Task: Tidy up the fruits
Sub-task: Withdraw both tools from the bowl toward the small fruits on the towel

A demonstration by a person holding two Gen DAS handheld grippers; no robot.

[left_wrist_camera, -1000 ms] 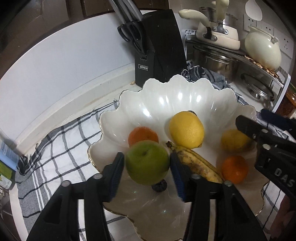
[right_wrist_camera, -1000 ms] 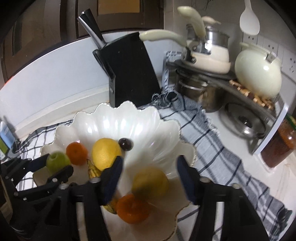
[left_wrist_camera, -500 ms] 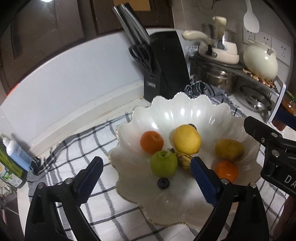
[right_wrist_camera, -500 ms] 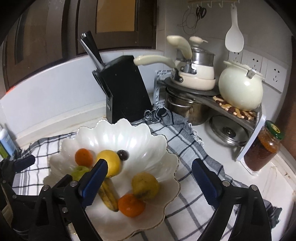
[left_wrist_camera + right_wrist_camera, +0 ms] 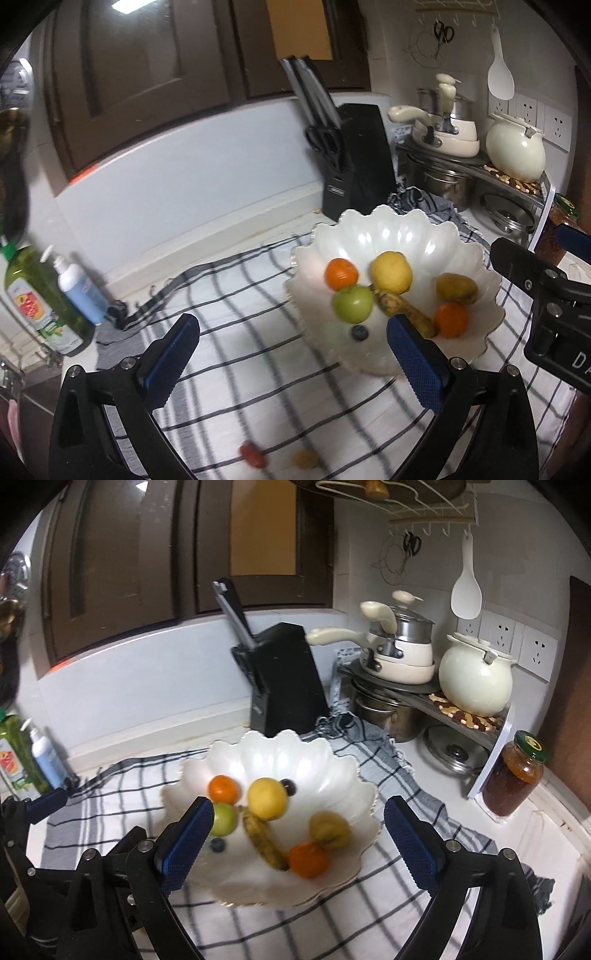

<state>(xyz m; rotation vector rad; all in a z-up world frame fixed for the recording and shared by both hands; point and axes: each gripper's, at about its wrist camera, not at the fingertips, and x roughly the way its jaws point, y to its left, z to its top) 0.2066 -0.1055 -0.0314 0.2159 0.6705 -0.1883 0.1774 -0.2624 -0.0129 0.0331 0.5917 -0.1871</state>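
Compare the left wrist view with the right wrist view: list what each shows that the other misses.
Only the left wrist view shows two small fruits on the cloth, one red and one yellowish.

Only the right wrist view shows the whole jar and the wall hook rack.

Both show the white bowl with the green apple, the banana and the knife block.

Both grippers' (image 5: 291, 343) (image 5: 297, 825) jaws wide, empty

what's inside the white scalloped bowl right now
The bowl holds two oranges, a lemon, green apple, banana, yellowish fruit and two dark berries. Anything beneath them is hidden.
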